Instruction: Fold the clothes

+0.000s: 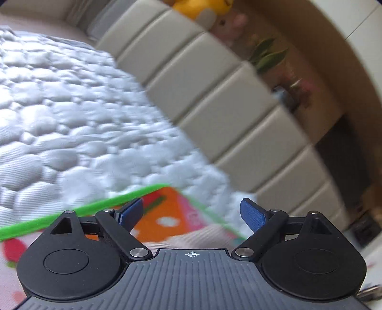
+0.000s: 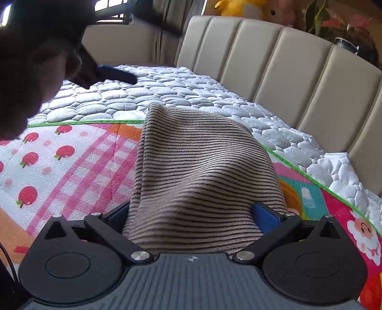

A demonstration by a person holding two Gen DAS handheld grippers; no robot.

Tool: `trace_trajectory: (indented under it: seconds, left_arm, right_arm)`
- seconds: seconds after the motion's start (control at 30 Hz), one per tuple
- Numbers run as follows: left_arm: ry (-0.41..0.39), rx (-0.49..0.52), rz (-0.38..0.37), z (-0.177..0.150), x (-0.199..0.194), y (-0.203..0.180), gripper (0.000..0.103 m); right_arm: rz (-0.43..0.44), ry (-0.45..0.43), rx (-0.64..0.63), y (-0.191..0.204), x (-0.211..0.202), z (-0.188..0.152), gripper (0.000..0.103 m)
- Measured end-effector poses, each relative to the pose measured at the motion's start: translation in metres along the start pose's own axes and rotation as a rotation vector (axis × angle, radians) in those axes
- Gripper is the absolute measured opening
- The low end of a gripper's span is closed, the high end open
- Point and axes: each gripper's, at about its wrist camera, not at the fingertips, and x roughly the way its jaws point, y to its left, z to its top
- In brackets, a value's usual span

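Both my grippers stand spread wide. Between the blue pads of my right gripper (image 2: 193,215) lies the striped brown garment (image 2: 200,171), bunched and running forward from the jaws; whether the pads press on it I cannot tell, since the cloth covers their inner faces. That garment rests on the colourful play mat (image 2: 71,162), with the mat's pink checks and red apples to its left and the green-edged corner to its right. My left gripper (image 1: 192,214) is empty, its pads apart over the mat's orange patch. Beyond the garment the mat ends at the white quilted mattress (image 2: 148,93). Behind the mattress stands the beige padded headboard (image 2: 274,71), and above that a yellow plush toy (image 2: 238,8) sits.
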Motion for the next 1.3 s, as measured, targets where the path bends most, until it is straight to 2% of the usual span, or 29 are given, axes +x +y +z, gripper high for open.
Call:
trace_trajectory:
  seconds: [0.07, 0.13, 0.23, 0.3, 0.37, 0.5, 0.6, 0.67, 0.7, 0.8, 0.9, 1.1, 1.3]
  left_arm:
    - [0.051, -0.009, -0.125, -0.008, 0.009, -0.007, 0.091]
    - [0.109, -0.016, -0.188, -0.021, 0.024, -0.012, 0.090]
    - [0.170, -0.010, -0.120, -0.037, 0.044, -0.005, 0.088]
    - [0.199, -0.013, -0.074, -0.045, 0.055, 0.002, 0.080]
    - [0.199, -0.041, -0.061, -0.045, 0.055, 0.012, 0.076]
    - [0.183, -0.059, -0.046, -0.042, 0.051, 0.019, 0.076]
    - [0.185, -0.043, -0.034, -0.043, 0.050, 0.020, 0.076]
    - [0.186, -0.045, -0.034, -0.042, 0.050, 0.020, 0.076]
    - [0.187, -0.049, -0.034, -0.042, 0.050, 0.020, 0.076]
    - [0.190, -0.053, -0.035, -0.042, 0.050, 0.021, 0.076]
    - [0.195, -0.062, -0.036, -0.043, 0.050, 0.022, 0.076]
    - [0.197, -0.073, -0.038, -0.043, 0.051, 0.023, 0.076]
    - [0.199, -0.069, -0.032, -0.043, 0.051, 0.023, 0.076]
  right_arm:
    - [-0.002, -0.005, 0.007, 0.001, 0.001, -0.001, 0.103]
    - [0.001, -0.009, 0.007, 0.001, 0.000, -0.001, 0.103]
    - [0.004, -0.007, 0.009, -0.001, -0.003, 0.000, 0.103]
    - [0.017, -0.013, 0.007, -0.003, -0.007, 0.001, 0.103]
    - [0.030, -0.020, 0.006, -0.004, -0.010, 0.001, 0.103]
    - [0.103, -0.035, 0.035, -0.017, -0.028, 0.007, 0.103]
    - [0.129, -0.110, 0.078, -0.034, -0.050, 0.015, 0.103]
    - [0.102, -0.157, 0.098, -0.043, -0.056, 0.020, 0.103]
    - [0.080, -0.157, 0.103, -0.046, -0.053, 0.020, 0.103]
    - [0.024, -0.010, 0.108, -0.050, -0.013, 0.010, 0.103]
    - [0.060, -0.007, 0.214, -0.052, -0.002, -0.008, 0.103]
    - [0.062, 0.009, 0.222, -0.053, 0.003, -0.008, 0.103]
    - [0.048, -0.013, 0.229, -0.052, 0.002, -0.011, 0.103]
